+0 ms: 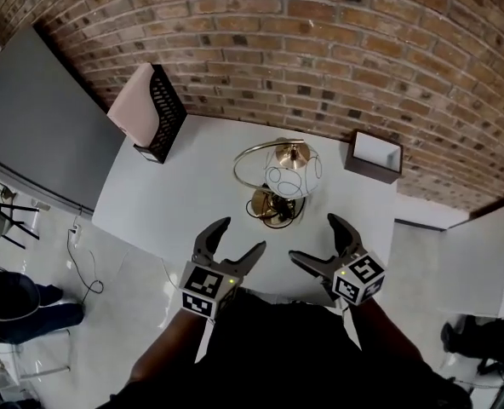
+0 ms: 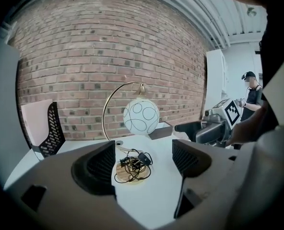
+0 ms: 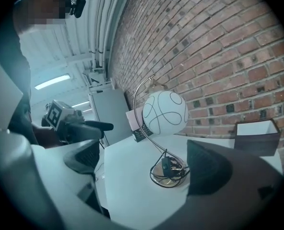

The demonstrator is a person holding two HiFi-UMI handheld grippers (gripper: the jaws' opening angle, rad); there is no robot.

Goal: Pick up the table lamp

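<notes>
Jaws on our left gripper (image 1: 235,244) and right gripper (image 1: 322,241) gape empty; the table lamp (image 1: 279,182) sits ungrasped on the desk (image 1: 175,203), everything remains.

Even, soft indoor light, sharp focus, strong fisheye bending with dark vignetted corners in both gripper views.

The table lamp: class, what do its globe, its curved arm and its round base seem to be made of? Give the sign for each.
Globe: probably frosted white glass, possibly plastic; smooth and matt, with thin black rings on it.
Curved arm: metal with a shiny, brass-like finish; thin, golden, holding its arc.
Round base: looks like pale wood; tan and dull under the black cable.
</notes>
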